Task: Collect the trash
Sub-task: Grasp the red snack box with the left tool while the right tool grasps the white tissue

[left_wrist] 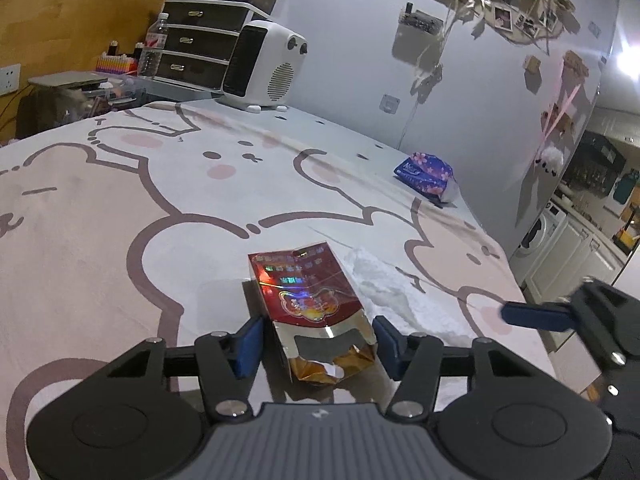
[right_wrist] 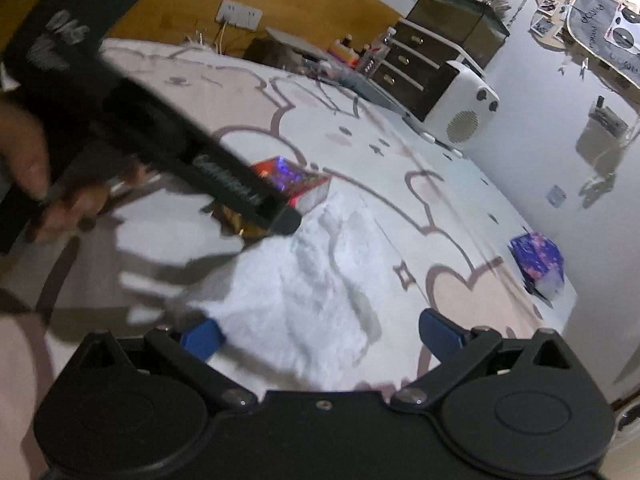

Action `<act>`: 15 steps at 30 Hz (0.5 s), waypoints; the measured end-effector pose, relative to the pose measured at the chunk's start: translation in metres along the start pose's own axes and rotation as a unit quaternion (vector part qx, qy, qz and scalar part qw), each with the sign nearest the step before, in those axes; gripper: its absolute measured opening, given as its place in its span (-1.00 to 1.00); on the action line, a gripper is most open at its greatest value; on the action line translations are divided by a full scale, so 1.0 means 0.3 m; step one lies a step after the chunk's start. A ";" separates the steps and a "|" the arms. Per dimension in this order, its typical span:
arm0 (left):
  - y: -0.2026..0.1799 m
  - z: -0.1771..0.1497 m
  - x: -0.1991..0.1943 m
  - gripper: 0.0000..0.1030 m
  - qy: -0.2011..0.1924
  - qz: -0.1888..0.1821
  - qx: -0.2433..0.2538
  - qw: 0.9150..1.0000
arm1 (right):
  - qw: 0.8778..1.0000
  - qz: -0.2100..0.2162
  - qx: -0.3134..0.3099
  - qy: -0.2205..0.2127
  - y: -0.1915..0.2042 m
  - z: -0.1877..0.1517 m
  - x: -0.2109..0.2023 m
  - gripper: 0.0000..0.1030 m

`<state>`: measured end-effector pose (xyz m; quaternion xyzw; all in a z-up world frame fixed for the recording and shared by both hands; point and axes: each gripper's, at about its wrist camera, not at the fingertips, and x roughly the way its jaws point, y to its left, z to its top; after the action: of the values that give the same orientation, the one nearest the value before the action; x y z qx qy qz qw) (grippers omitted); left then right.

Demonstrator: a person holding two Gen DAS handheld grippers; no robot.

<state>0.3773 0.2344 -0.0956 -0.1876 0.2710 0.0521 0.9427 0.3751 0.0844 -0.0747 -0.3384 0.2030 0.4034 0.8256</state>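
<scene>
While nothing looks collected yet, you're right on top of the first piece: the red cigarette pack (left_wrist: 310,300) lies torn open on the cartoon bear tablecloth (left_wrist: 120,208), close to the near edge of the tabletop, and your left gripper (left_wrist: 318,346) has its jaws on either side of it. The blue pads sit just beside the pack's torn end with a sliver of gap on each side, about half open, so I'd call that not gripping yet. Just beside the pack, toward the right edge, is a crumpled white tissue (right_wrist: 304,280), and your right gripper (right_wrist: 320,338) hangs over its near end with the jaws spread wide and nothing pinched. So two bits of trash are lined up and neither is lifted. The blue tissue pack (left_wrist: 426,176) near the far right edge might be trash too, honestly can't tell. No bin shows in either view, so dropping stuff off is all still ahead. Pose-wise, both of your grippers tilt down toward the table from the near side, left one squared up along the pack, right one coming in beside it. Your hand (right_wrist: 24,160) shows blurred on the left handle in the right wrist view.
</scene>
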 end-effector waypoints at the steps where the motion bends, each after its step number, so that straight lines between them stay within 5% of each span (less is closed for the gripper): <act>1: 0.005 0.001 -0.002 0.13 -0.001 0.000 -0.003 1.000 | 1.000 0.009 0.008 -0.002 -0.013 0.008 0.010 0.95; 10: 0.033 0.015 -0.016 0.12 -0.008 -0.004 -0.026 1.000 | 0.996 0.087 -0.014 0.011 -0.033 -0.007 -0.050 0.91; 15: 0.039 0.017 -0.025 0.11 -0.010 0.006 -0.025 1.000 | 0.991 0.118 0.036 -0.059 -0.086 0.015 -0.134 0.93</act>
<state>0.3710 0.2473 -0.0915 -0.2089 0.2616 0.0665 0.9400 0.3723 0.0550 -0.0371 -0.2571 0.2068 0.5099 0.7945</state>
